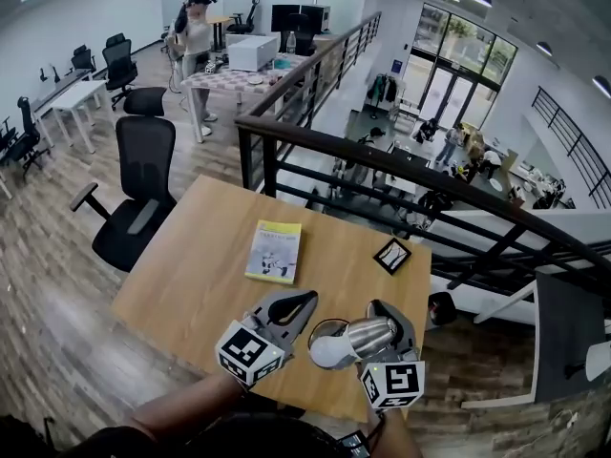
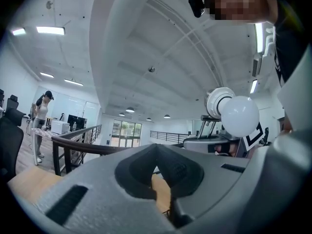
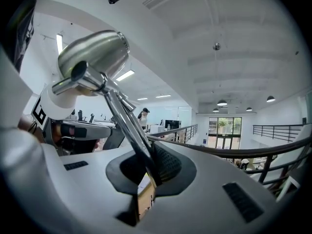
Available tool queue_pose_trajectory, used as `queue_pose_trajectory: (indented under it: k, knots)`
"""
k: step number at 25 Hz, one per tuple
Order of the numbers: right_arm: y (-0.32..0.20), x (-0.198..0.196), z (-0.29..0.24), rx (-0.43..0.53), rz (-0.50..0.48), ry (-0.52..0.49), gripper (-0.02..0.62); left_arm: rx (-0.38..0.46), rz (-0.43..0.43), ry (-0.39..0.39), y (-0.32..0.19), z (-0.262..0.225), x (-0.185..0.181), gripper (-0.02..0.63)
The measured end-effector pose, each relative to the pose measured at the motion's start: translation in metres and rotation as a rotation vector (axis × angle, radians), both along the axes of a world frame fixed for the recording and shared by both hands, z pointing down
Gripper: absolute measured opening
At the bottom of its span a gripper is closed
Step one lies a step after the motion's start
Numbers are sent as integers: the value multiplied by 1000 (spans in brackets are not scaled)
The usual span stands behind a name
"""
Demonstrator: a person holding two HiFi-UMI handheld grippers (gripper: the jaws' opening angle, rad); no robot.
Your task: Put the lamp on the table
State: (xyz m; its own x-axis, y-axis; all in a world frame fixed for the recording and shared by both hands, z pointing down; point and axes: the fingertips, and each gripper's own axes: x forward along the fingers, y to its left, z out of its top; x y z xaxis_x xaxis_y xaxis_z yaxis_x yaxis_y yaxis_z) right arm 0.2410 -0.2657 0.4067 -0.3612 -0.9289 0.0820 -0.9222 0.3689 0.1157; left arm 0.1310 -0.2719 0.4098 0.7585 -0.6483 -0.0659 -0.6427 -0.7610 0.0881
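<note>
The lamp has a silver metal head (image 3: 95,52), a white round bulb (image 3: 57,103) and a thin chrome stem (image 3: 127,126). My right gripper (image 3: 148,156) is shut on that stem, and the lamp is tilted over to the left. In the head view the lamp (image 1: 366,335) hangs over the near edge of the wooden table (image 1: 210,256), held in my right gripper (image 1: 380,311). My left gripper (image 1: 302,303) is just left of it, shut and holding nothing. From the left gripper view its shut tips (image 2: 157,151) point past the bulb (image 2: 239,116).
A yellow-green book (image 1: 275,251) lies mid-table and a small black-framed card (image 1: 391,256) lies toward the far right. A black office chair (image 1: 141,189) stands left of the table. A dark railing (image 1: 401,170) runs behind it, with a drop beyond. A person (image 1: 198,41) stands far back.
</note>
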Motion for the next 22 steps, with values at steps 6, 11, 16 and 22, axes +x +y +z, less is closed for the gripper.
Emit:
queue_pose_trajectory:
  k: [6,11,16,22]
  knots:
    - [-32,6,37,-39,32,7,20,-28,36,-11,-32,27,6,5]
    - [-54,15,61,-59,71,26,20,-35,61,-14,-53,40,10,5]
    - [-69,15,77,-69,90,48,20,-62,56,-20,-70,55,3,5]
    - [-84,14,100,-99,104,79,18,-91,52,-35,-86,76,-1,5]
